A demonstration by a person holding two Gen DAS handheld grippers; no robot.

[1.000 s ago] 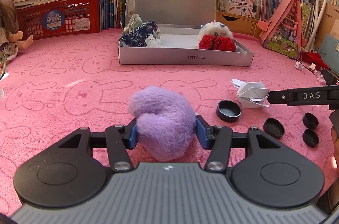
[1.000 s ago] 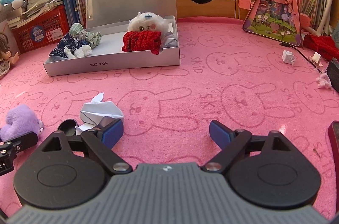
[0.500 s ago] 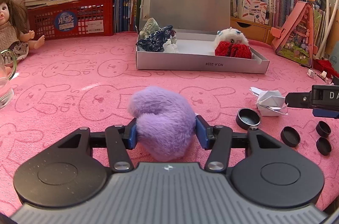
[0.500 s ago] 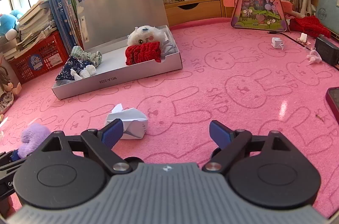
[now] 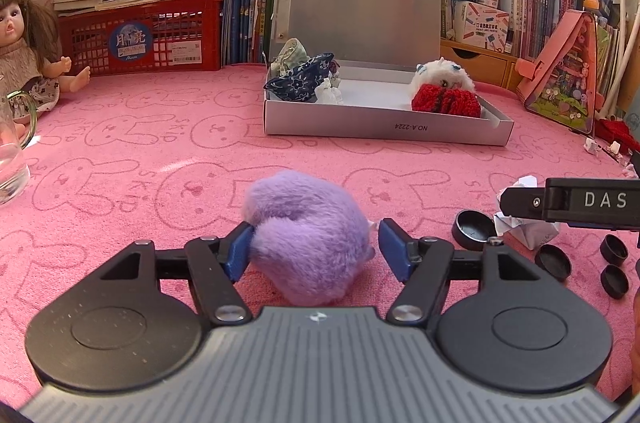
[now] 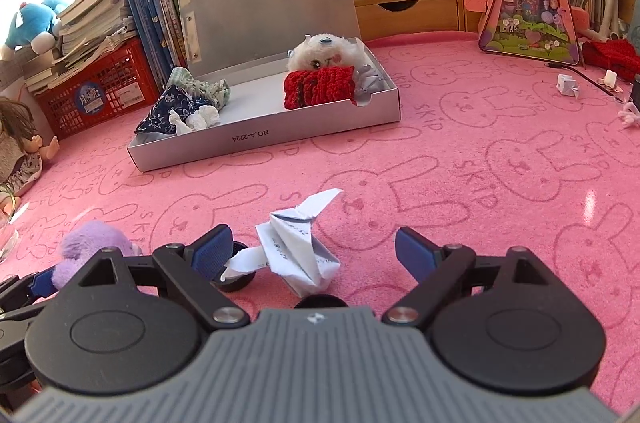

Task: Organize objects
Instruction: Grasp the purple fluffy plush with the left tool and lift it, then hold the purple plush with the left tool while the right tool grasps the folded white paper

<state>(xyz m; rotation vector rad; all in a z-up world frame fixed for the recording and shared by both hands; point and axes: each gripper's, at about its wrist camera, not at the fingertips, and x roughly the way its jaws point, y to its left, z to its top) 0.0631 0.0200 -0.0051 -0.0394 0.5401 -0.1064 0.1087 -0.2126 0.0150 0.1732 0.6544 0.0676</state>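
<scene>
My left gripper (image 5: 312,247) is opening around the plush (image 5: 306,235) at the desk's near edge — soft, light, compressible; grip its middle. My right gripper (image 6: 312,251) stands wide over the paper (image 6: 298,255) — flimsy, crushable; pinch gently

On my table the open grey cardboard box (image 5: 384,131) sits ahead; the fluffy purple plush ball (image 5: 308,235) lies before it, the folded white paper piece (image 6: 298,255) to its right.
</scene>
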